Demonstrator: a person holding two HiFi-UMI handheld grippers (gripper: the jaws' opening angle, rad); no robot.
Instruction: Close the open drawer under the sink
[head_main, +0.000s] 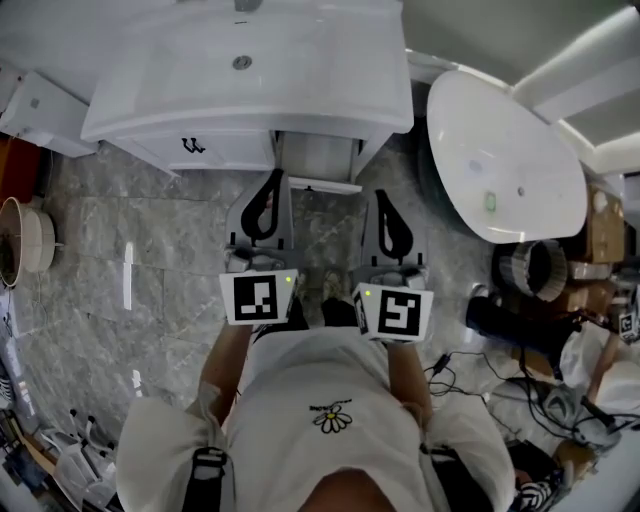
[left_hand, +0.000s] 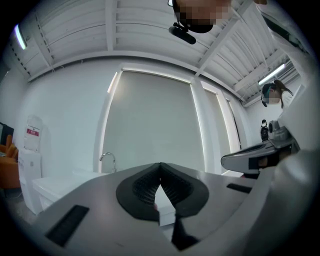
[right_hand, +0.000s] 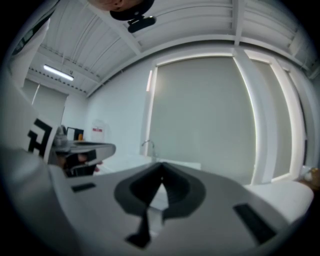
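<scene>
The white sink cabinet stands at the top of the head view. Its open drawer juts out toward me at the right of the cabinet front. My left gripper points at the cabinet just left of the drawer, shut and empty. Right of the drawer front and a little short of it, my right gripper is likewise shut with nothing in it. In the left gripper view the pads meet at the tip, with the faucet beyond. The right gripper view shows its pads closed too, and the faucet farther off.
A white oval tub lies to the right of the cabinet. A black handle sits on the left cabinet door. Cables and a dark round bin clutter the floor at the right; a round stool is at the far left.
</scene>
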